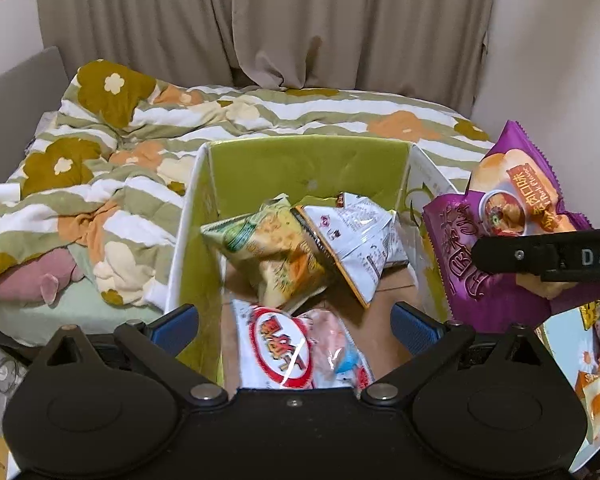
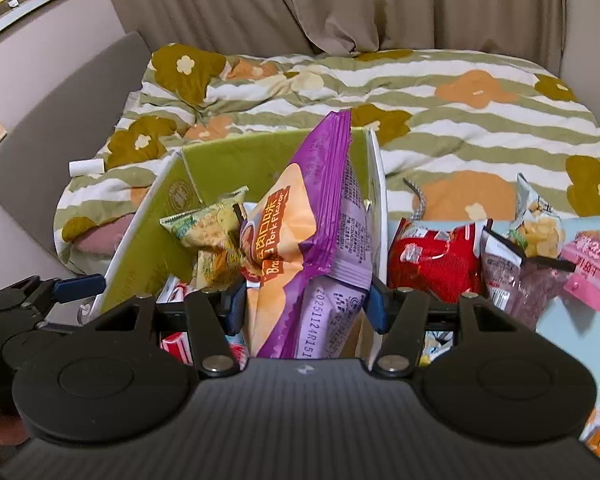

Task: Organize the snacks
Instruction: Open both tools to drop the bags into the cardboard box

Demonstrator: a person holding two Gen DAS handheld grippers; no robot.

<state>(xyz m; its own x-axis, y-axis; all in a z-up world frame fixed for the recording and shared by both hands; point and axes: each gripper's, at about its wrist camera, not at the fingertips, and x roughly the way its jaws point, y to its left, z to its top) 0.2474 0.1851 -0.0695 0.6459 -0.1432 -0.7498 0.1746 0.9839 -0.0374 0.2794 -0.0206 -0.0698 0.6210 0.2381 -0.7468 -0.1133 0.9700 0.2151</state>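
The purple bag (image 2: 320, 240) is sitting pinched between the blue pads of the right gripper (image 2: 306, 306), hanging upright just over the right wall of the green box (image 1: 300, 164). Inside the box, a yellow-green bag (image 1: 268, 252), a white bag (image 1: 360, 236) and a red-and-white bag (image 1: 284, 352) are lying. The left gripper (image 1: 294, 326) is hovering wide open and holding nothing above the box's near end. More snacks (image 2: 436, 260) are lying to the right on a pale tray (image 2: 556, 324).

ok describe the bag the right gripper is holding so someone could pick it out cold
Start at the green-lined box in front of the floral bed. Over its right wall hangs the purple snack bag, pinched by the right gripper. It is the only purple pack, with an orange panel reading Pork Flavor; those inside the box are yellow-green, white and red-and-white.
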